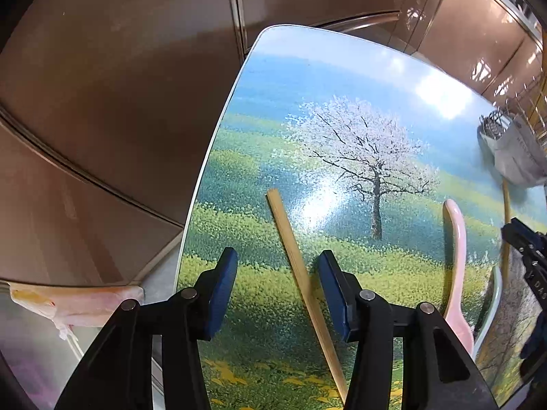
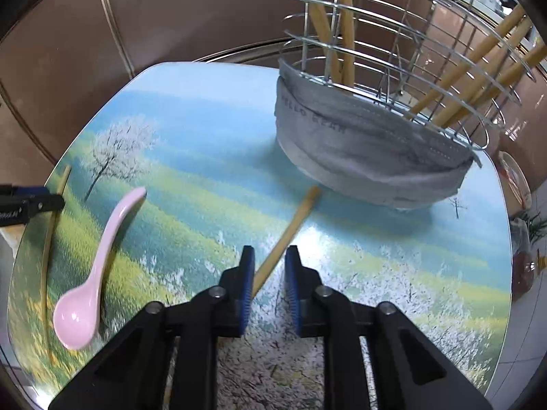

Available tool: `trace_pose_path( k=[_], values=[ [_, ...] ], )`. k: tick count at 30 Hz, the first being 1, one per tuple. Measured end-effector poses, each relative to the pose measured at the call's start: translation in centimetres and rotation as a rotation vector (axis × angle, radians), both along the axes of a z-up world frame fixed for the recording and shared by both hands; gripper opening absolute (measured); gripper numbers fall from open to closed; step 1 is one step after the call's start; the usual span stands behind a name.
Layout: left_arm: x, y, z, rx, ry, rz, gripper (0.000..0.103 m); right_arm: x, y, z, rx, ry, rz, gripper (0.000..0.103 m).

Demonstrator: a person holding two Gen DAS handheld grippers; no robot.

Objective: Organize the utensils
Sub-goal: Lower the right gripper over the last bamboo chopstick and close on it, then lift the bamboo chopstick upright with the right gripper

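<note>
On the landscape-print table (image 1: pixel 273 102) a wooden chopstick (image 1: pixel 278 212) lies between the fingers of my left gripper (image 1: pixel 277 256). That gripper is open, and the stick runs close to the right pad without being pinched. A pink spoon (image 2: pixel 102 259) lies bowl-up beside it. My right gripper (image 2: pixel 270 253) points down over a second chopstick (image 2: pixel 301 212). Its jaws stand narrow around the stick, which touches the left pad (image 2: pixel 248 273) while a gap shows at the right pad. The stick's top end reaches the wire utensil basket (image 2: pixel 393 34), which holds several chopsticks (image 2: pixel 478 61).
A grey face mask (image 2: pixel 359 143) is wrapped around the basket's base at the table's far right. The table's left edge (image 1: pixel 201 188) drops to brown floor tiles (image 1: pixel 102 102). A plastic bag (image 1: pixel 68 304) hangs low on the left. Bags and green vegetables (image 2: pixel 530 229) sit beyond the right edge.
</note>
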State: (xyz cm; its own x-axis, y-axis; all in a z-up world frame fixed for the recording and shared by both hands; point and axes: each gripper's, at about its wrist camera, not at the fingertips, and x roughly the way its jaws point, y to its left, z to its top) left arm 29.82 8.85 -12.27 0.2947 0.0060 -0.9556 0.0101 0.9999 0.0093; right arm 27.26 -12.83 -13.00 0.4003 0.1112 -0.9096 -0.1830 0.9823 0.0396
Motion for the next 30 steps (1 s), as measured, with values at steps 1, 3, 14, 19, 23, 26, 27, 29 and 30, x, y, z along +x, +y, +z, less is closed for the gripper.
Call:
trace_pose_path(
  k=[1, 3, 14, 19, 23, 26, 27, 29, 30],
  values=[
    [0.1, -0.1, 0.0, -0.001, 0.001, -0.007, 0.049, -0.2, -0.1, 0.0, 0.0, 0.002, 0.008, 0.013],
    [0.1, -0.3, 0.0, 0.0, -0.001, -0.017, 0.048, -1.0, -0.5, 0.1, -0.003, 0.004, 0.022, 0.011],
    [-1.1, -2.8, -0.3, -0.007, 0.007, -0.113, 0.023, -5.7, -1.2, 0.5, -0.015, 0.046, 0.079, 0.007],
    [-2.9, -4.0, -0.3, -0.017, 0.034, -0.174, 0.011, -7.8, -1.0, 0.7, -0.022, 0.087, 0.121, 0.007],
    [-4.4, -4.4, -0.2, -0.026, 0.048, -0.217, 0.008, -9.4, -1.0, 0.8, -0.033, 0.116, 0.148, 0.007],
    [-5.4, -4.6, -0.4, -0.02, 0.056, -0.247, 0.007, -10.4, -0.8, 0.9, -0.043, 0.132, 0.164, 0.006],
    [-5.5, -4.5, -0.2, -0.018, 0.056, -0.251, 0.007, -10.7, -0.7, 1.0, -0.048, 0.136, 0.168, 0.006],
    [-5.8, -4.8, -0.2, -0.005, 0.053, -0.266, 0.007, -11.1, -0.5, 1.0, -0.055, 0.142, 0.175, 0.006],
    [-6.3, -4.7, -0.2, 0.0, 0.052, -0.27, 0.007, -11.2, -0.5, 1.0, -0.059, 0.144, 0.177, 0.006]
  ],
)
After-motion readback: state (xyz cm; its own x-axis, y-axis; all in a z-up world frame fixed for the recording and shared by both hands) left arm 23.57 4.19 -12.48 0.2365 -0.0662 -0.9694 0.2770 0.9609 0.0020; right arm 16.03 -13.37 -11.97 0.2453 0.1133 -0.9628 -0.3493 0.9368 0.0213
